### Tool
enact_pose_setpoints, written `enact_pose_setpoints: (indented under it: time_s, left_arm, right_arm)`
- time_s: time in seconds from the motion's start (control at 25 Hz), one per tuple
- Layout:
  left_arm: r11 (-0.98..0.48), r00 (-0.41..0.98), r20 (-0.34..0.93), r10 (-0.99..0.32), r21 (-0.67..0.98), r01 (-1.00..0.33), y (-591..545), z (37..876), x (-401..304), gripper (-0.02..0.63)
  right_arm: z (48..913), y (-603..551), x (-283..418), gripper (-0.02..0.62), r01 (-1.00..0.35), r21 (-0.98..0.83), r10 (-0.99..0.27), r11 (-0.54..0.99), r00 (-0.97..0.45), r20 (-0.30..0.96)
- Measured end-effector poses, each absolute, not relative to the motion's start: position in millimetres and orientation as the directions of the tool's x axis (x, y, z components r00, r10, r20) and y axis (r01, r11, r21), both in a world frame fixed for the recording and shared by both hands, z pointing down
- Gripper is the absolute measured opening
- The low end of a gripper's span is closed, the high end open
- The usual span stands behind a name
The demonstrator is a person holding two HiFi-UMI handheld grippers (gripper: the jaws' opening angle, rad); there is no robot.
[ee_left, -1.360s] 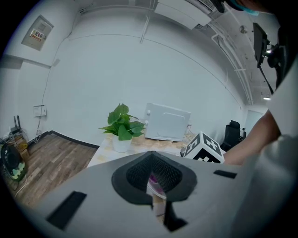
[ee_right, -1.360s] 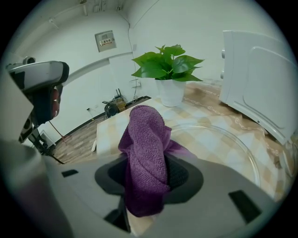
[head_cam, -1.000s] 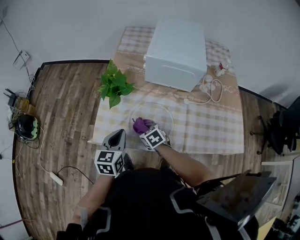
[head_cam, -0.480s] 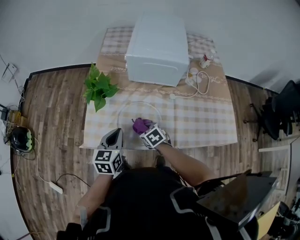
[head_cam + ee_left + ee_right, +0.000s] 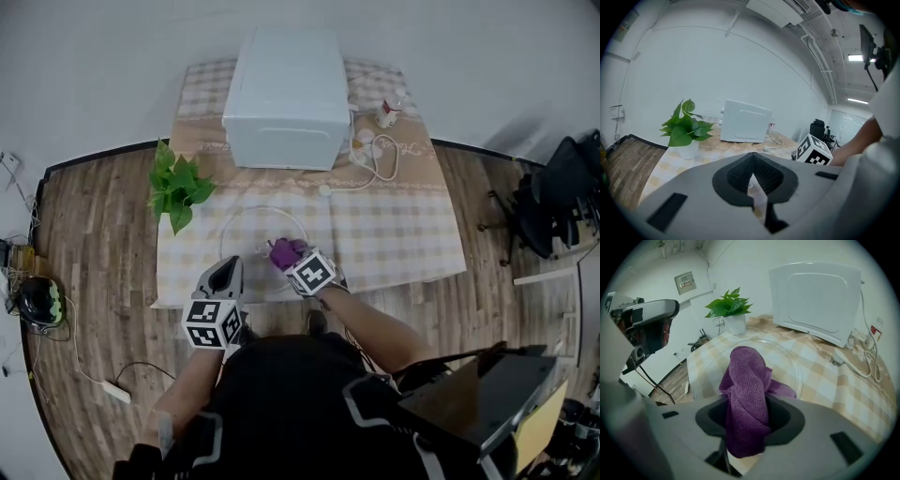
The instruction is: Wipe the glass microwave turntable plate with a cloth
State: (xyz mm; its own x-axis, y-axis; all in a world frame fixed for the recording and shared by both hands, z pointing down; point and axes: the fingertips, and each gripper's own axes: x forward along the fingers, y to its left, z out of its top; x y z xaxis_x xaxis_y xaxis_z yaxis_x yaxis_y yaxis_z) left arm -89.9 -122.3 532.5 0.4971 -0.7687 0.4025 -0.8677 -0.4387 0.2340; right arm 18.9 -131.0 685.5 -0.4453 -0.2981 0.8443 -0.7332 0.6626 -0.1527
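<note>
Clamped on the purple cloth (image 5: 284, 249), the right gripper (image 5: 291, 260) has slid from the glass plate's (image 5: 242, 225) left side toward its right; the left gripper (image 5: 228, 273) stays closed, empty.

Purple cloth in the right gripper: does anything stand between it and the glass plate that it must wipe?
Nothing visible does. The right gripper is shut on the purple cloth, which hangs right over the glass plate. The plant, the microwave and the white cable all lie beyond the plate's rim.
</note>
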Motion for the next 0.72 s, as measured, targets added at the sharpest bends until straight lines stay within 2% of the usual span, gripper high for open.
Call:
enact_pose_setpoints:
  time_s: [0.48, 0.72]
  left_arm:
    - [-0.476, 0.530, 0.407, -0.744, 0.234, -0.848, -131, 531, -70, 0.003]
    - [-0.424, 0.485, 0.408, -0.774, 0.234, -0.875, -128, 531, -87, 0.002]
  right_arm:
    - [680, -127, 64, 0.181, -0.792, -0.146, -0.320, 0.593, -0.399, 0.859]
    - [656, -127, 20, 0.181, -0.688, -0.217, -0.280, 0.692, -0.534, 0.798]
